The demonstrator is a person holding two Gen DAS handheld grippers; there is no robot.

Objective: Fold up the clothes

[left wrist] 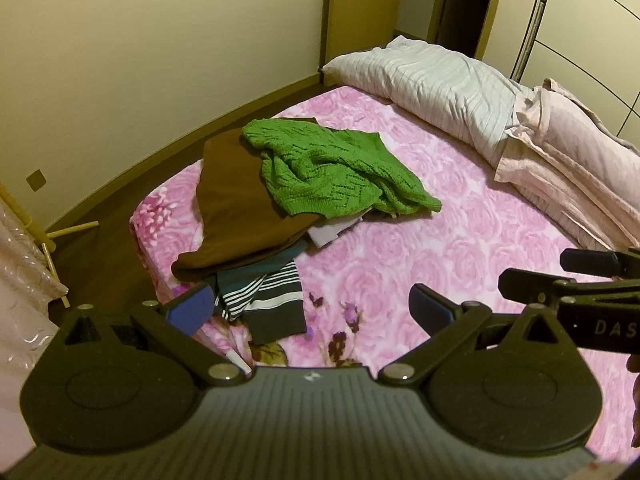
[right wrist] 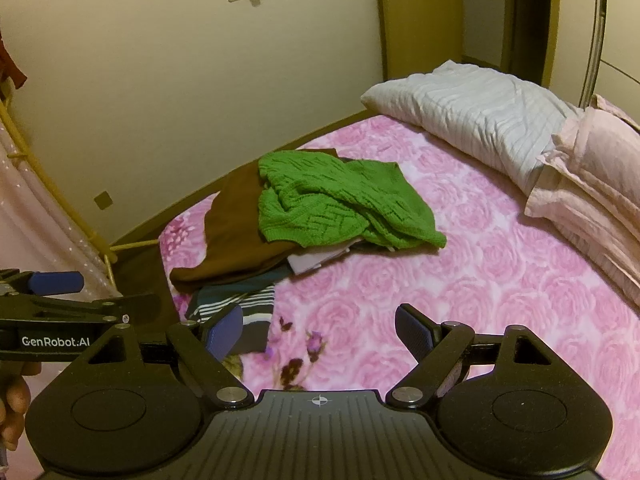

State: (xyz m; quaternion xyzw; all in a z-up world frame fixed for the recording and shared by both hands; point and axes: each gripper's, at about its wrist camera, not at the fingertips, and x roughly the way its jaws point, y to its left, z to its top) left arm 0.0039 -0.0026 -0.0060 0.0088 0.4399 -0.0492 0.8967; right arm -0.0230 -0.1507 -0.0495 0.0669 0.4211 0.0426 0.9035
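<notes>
A heap of clothes lies on the pink floral bed (left wrist: 460, 240) (right wrist: 480, 280). On top sits a crumpled green knit sweater (left wrist: 336, 168) (right wrist: 344, 200), partly over a brown garment (left wrist: 240, 208) (right wrist: 240, 236). Beneath them lie a white piece (left wrist: 328, 232) (right wrist: 308, 262) and a striped dark garment (left wrist: 264, 296) (right wrist: 244, 304). My left gripper (left wrist: 312, 312) hovers open above the bed's near edge, short of the heap. My right gripper (right wrist: 320, 332) is open too, nothing between its fingers. Each gripper shows at the other view's edge.
A striped white pillow (left wrist: 432, 80) (right wrist: 480, 120) and a folded pink quilt (left wrist: 568, 160) (right wrist: 592, 184) lie along the bed's far right. A wall runs left of the bed, with dark floor (left wrist: 108, 248) between. A wooden rack (left wrist: 40, 236) and a curtain stand at left.
</notes>
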